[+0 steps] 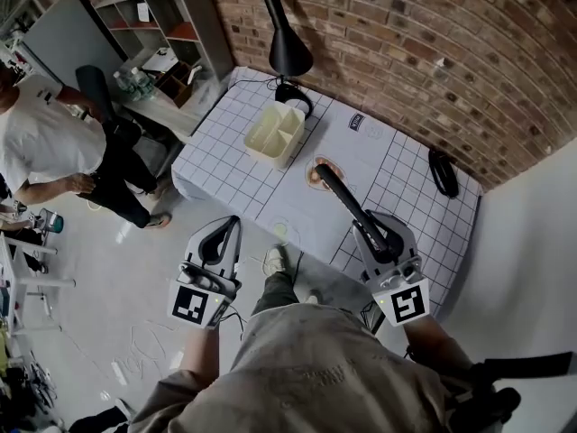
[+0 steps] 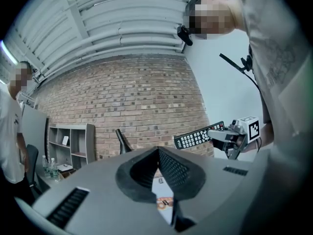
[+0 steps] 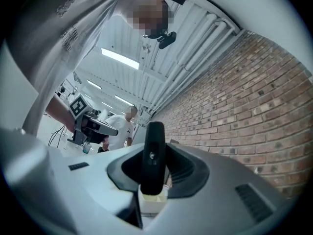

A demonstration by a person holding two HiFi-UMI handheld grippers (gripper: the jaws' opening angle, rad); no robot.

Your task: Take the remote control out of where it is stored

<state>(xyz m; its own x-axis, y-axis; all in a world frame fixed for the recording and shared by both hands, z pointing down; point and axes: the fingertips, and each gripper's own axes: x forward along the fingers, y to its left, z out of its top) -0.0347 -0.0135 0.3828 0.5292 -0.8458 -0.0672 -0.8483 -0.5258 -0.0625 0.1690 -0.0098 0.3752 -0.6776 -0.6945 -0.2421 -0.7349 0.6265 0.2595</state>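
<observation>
My right gripper (image 1: 371, 233) is shut on a long black remote control (image 1: 341, 198). It holds the remote in the air over the near edge of the table (image 1: 225, 142), and the remote's free end points up and away. In the right gripper view the remote (image 3: 153, 153) stands upright between the jaws. Its buttons show in the left gripper view, where the remote (image 2: 196, 137) sticks out of the right gripper (image 2: 230, 137). A cream storage box (image 1: 275, 133) with compartments stands farther back on the table. My left gripper (image 1: 231, 227) hangs off the table's near left with its jaws together, holding nothing.
A black desk lamp (image 1: 287, 48) stands behind the box, against the brick wall. A black object (image 1: 442, 171) lies at the table's right. A round brown item (image 1: 317, 173) lies mid-table. A person in white (image 1: 50, 142) stands at the left by a desk and shelves (image 1: 158, 21).
</observation>
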